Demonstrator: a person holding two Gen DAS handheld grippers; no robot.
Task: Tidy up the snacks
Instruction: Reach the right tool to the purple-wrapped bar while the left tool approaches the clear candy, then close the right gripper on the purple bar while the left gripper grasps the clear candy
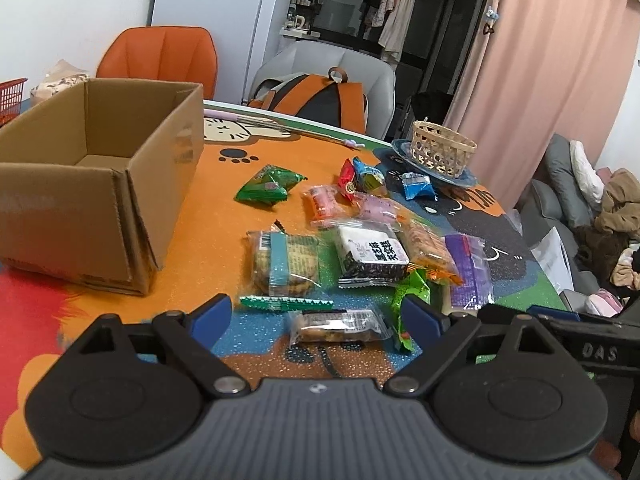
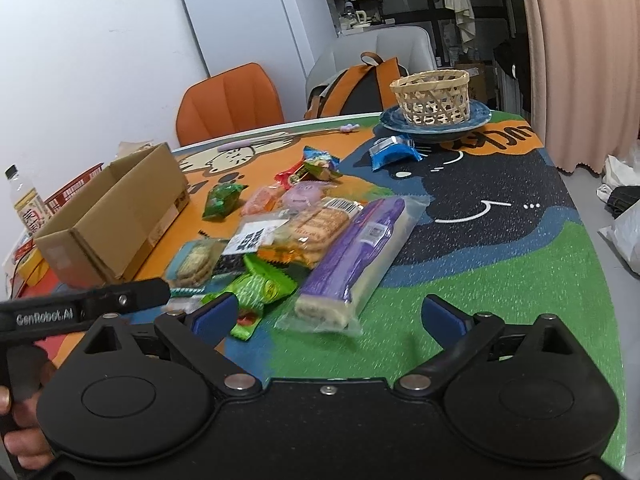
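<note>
Several wrapped snacks lie in a heap on the colourful table mat. An open cardboard box [image 1: 100, 184] stands at the left, also in the right wrist view [image 2: 116, 224]. My left gripper [image 1: 316, 316] is open and empty, its fingers either side of a clear-wrapped brown snack [image 1: 338, 326]. A black-and-white packet [image 1: 372, 256] and a biscuit pack [image 1: 286, 262] lie just beyond. My right gripper [image 2: 328, 316] is open and empty, just short of a long purple packet [image 2: 356, 252] and a green packet [image 2: 260, 290].
A woven basket [image 2: 434, 98] sits on a blue plate [image 2: 478, 118] at the far side, with a blue packet [image 2: 394, 152] near it. Two chairs and a backpack [image 1: 320, 96] stand behind the table. A bottle [image 2: 26, 200] and red basket [image 2: 74, 188] are behind the box.
</note>
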